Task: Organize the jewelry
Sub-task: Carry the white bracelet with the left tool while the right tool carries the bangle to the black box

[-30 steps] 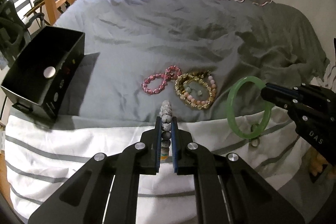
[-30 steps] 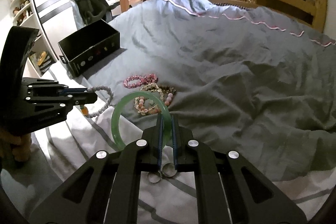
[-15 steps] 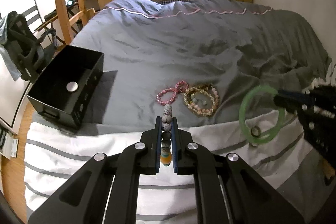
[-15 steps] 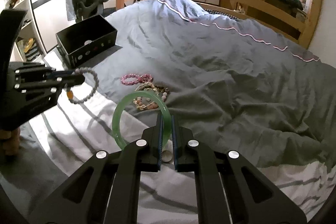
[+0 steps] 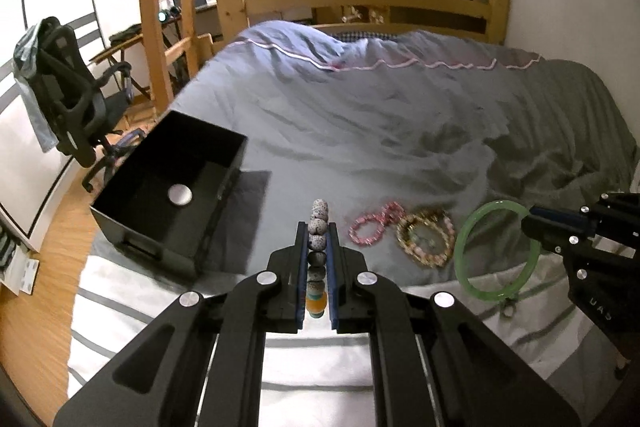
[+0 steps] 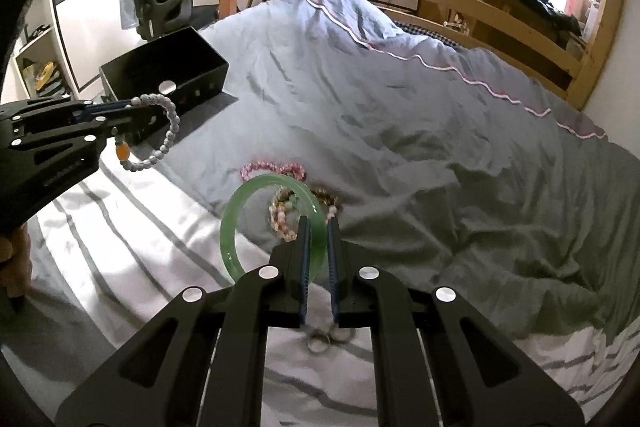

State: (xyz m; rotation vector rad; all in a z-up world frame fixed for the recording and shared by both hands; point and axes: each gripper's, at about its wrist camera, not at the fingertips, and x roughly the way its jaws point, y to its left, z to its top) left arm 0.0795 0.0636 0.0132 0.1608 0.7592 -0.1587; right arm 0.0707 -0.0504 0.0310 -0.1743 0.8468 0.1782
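Note:
My left gripper (image 5: 318, 227) is shut on a grey bead bracelet (image 5: 319, 239) with an orange bead, held above the bed; the same grey bead bracelet (image 6: 160, 131) hangs as a loop in the right wrist view. My right gripper (image 6: 318, 223) is shut on a green bangle (image 6: 240, 223), which hangs in the air; the green bangle (image 5: 464, 255) shows at the right of the left wrist view. A pink bead bracelet (image 5: 370, 223) and a gold and pink bracelet pile (image 5: 426, 241) lie on the grey duvet. An open black box (image 5: 168, 195) sits at the left.
Two small metal rings (image 6: 326, 339) lie on the striped white sheet (image 5: 200, 319) below my right gripper. A round silver disc (image 5: 180, 194) rests inside the black box. An office chair (image 5: 72, 107) and a wooden ladder (image 5: 168, 7) stand left of the bed.
Both grippers have risen with their bracelets still held, and the views have tilted up to show more of the room. The bed jewelry has not moved.

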